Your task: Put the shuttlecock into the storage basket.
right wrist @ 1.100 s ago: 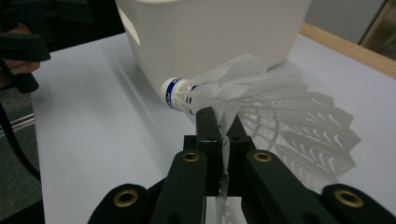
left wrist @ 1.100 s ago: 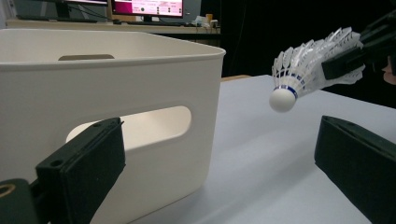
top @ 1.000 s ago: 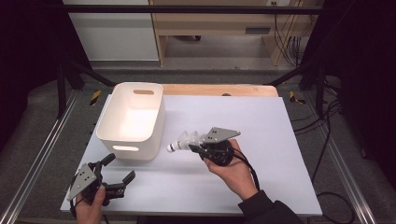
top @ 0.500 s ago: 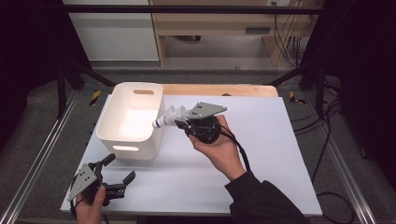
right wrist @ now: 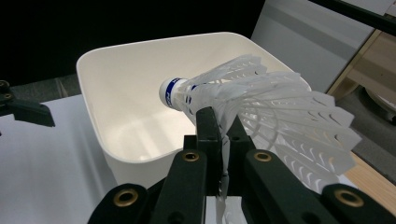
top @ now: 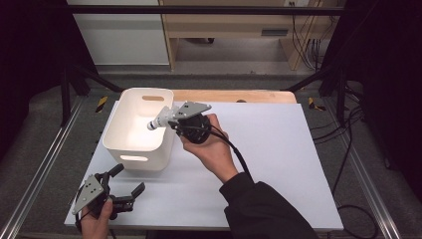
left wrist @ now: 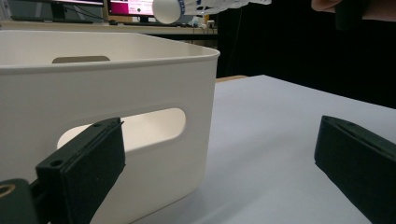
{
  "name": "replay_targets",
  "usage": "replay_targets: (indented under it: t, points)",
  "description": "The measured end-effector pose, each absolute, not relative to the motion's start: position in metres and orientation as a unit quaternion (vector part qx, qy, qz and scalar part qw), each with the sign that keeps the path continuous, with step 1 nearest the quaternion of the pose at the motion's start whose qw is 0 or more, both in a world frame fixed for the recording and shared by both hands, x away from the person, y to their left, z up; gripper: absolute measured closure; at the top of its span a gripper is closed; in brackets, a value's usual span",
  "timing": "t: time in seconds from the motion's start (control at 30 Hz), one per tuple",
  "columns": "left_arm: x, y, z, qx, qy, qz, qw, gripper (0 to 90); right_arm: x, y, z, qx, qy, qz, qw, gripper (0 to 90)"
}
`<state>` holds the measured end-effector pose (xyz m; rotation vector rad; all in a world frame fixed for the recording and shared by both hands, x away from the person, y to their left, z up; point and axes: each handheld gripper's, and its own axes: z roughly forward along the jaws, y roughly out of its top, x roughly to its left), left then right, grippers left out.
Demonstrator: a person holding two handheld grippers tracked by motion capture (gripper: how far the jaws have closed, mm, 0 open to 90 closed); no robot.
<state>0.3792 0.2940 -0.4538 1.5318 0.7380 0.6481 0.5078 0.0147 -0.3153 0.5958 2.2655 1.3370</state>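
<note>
A white plastic shuttlecock [right wrist: 252, 107] with a blue band on its cork is pinched by its skirt in my right gripper [right wrist: 219, 130], which is shut on it. In the high view the shuttlecock [top: 161, 119] hangs over the right rim of the white bin [top: 124, 144], cork pointing into the bin. My left gripper [top: 127, 186] rests near the table's front left corner, jaws wide open with nothing between them. From the left gripper view the bin's near wall [left wrist: 140, 93] with its handle slot stands close ahead, and the shuttlecock's cork [left wrist: 167, 10] shows above it.
The bin's [right wrist: 121, 121] inside looks bare. The white tabletop [top: 278, 149] stretches to the right of the bin. Metal rails [top: 45, 164] run along the table's sides, and cables [top: 348, 164] hang at the right.
My right gripper has carried the shuttlecock up and away from the table's middle to above the bin's right rim. The left gripper has stayed put.
</note>
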Motion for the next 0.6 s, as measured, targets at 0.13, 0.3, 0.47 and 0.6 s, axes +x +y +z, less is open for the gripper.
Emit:
replay_targets:
  t: [0.13, 0.3, 0.47, 0.6]
  points:
    - [0.379, 0.293, -0.454, 0.665, 0.319, 0.280, 0.615, 1.5, 0.516, 0.025, -0.320, 0.218, 0.820, 0.482, 0.218, 88.8]
    - [0.379, 0.292, -0.454, 0.667, 0.318, 0.278, 0.613, 1.6, 0.526, 0.038, -0.324, 0.218, 0.823, 0.478, 0.214, 88.8]
    - [0.379, 0.293, -0.454, 0.666, 0.319, 0.278, 0.615, 1.6, 0.534, 0.049, -0.326, 0.214, 0.831, 0.467, 0.214, 88.8]
    - [0.379, 0.293, -0.454, 0.666, 0.319, 0.278, 0.614, 1.5, 0.540, 0.058, -0.326, 0.208, 0.839, 0.455, 0.215, 88.8]
